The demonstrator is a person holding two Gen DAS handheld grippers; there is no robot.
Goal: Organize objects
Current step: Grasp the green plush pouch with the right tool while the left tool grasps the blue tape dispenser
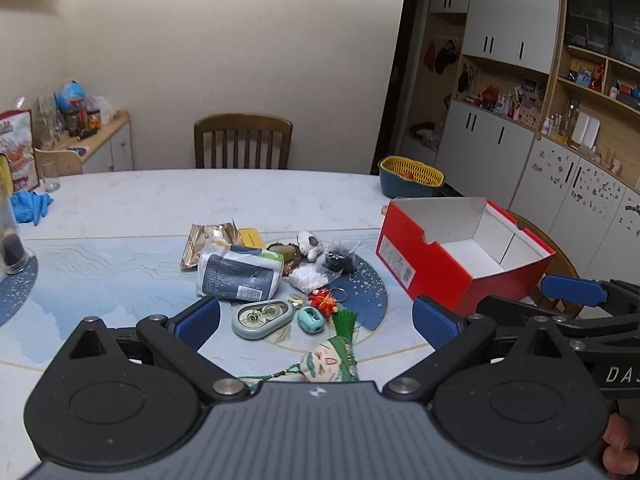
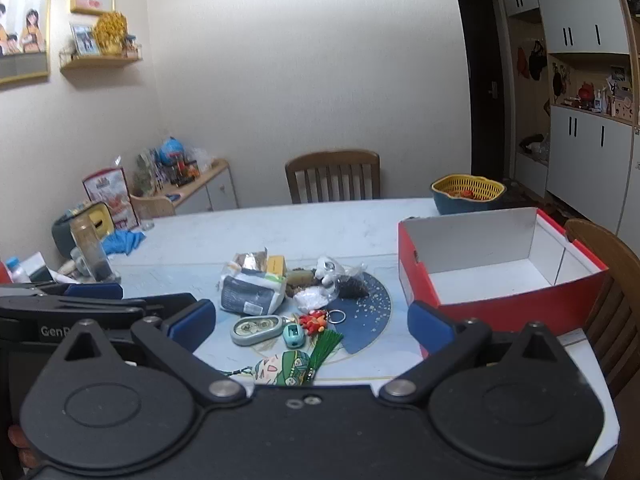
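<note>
A pile of small objects lies mid-table: a grey-white packet [image 1: 240, 272] [image 2: 254, 294], a foil packet [image 1: 208, 240], a green tape dispenser [image 1: 262, 318] [image 2: 258, 330], a teal sharpener [image 1: 311, 319] [image 2: 294, 336], a red keychain [image 1: 326, 300] [image 2: 316, 319], a green tasselled doll charm [image 1: 330, 362] [image 2: 288, 368] and a white plush [image 1: 310, 244]. An empty red box [image 1: 452, 276] [image 2: 500, 304] stands to the right. My left gripper [image 1: 316, 320] is open and empty above the near objects. My right gripper [image 2: 312, 328] is open and empty beside it.
A yellow and blue basket [image 1: 410, 178] [image 2: 466, 194] sits at the table's far right edge. A blue cloth [image 1: 30, 206] and a dark jar [image 1: 12, 248] are at the left. Wooden chairs [image 1: 243, 142] [image 2: 612, 280] stand behind and right of the table.
</note>
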